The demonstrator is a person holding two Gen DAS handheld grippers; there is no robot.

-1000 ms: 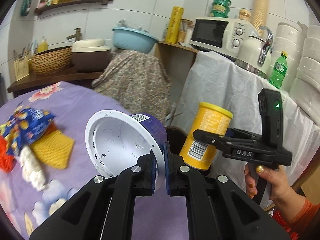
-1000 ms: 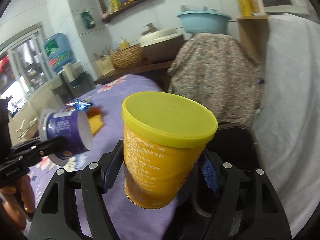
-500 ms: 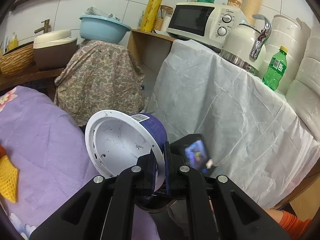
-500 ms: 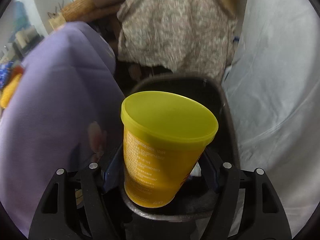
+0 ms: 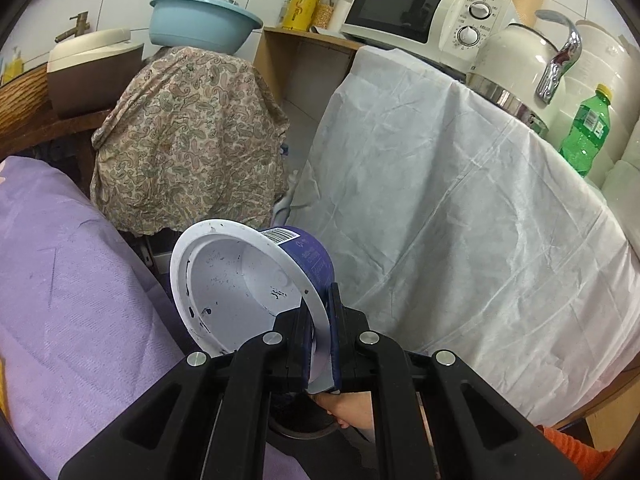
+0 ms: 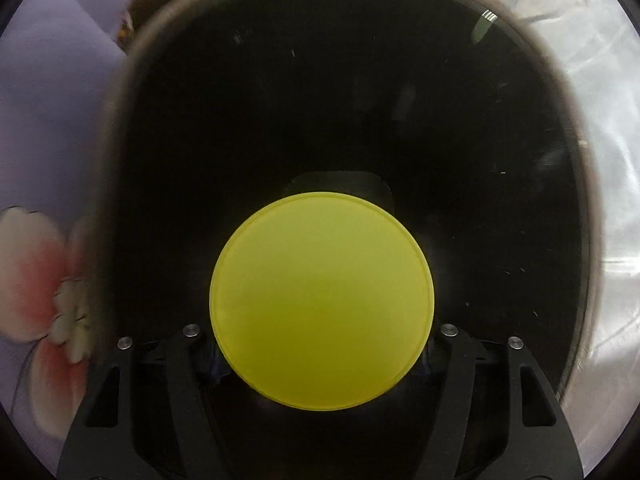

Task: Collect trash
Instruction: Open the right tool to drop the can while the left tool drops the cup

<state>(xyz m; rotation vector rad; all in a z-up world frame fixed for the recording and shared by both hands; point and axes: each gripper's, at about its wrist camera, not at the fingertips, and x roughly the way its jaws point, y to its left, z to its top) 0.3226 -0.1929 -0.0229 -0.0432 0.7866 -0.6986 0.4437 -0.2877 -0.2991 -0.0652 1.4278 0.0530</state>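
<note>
While both grippers are occupied, the scene is recorded as follows:

Left gripper (image 5: 320, 340): its jaws are drawn narrow and clamped on the rim of a white-lined, purple-labelled tub (image 5: 248, 280); the tub is held on its side, its open mouth turned toward the camera, dark specks seen on the inner wall.

Tub's place: carried in the air above the gap between the purple tablecloth (image 5: 72, 300) and the white sheet (image 5: 460, 220); a dark round opening is partly seen just below the gripper, beside a hand (image 5: 352, 410).

Right gripper (image 6: 322, 360): pointed straight down; its jaws are closing, with a yellow-lidded can (image 6: 322, 300) between them; whether the pads press on the can cannot be told, since the lid hides them.

Can's place: seen lid-on from above, within the mouth of a black bin (image 6: 400, 100); the bin's rim is blurred.

Surroundings: a paisley cloth (image 5: 188, 140) is draped behind the tub; a blue basin (image 5: 200, 24) sits above it; a microwave (image 5: 424, 12), a kettle (image 5: 520, 64) and a green bottle (image 5: 586, 128) are set atop the white sheet.
</note>
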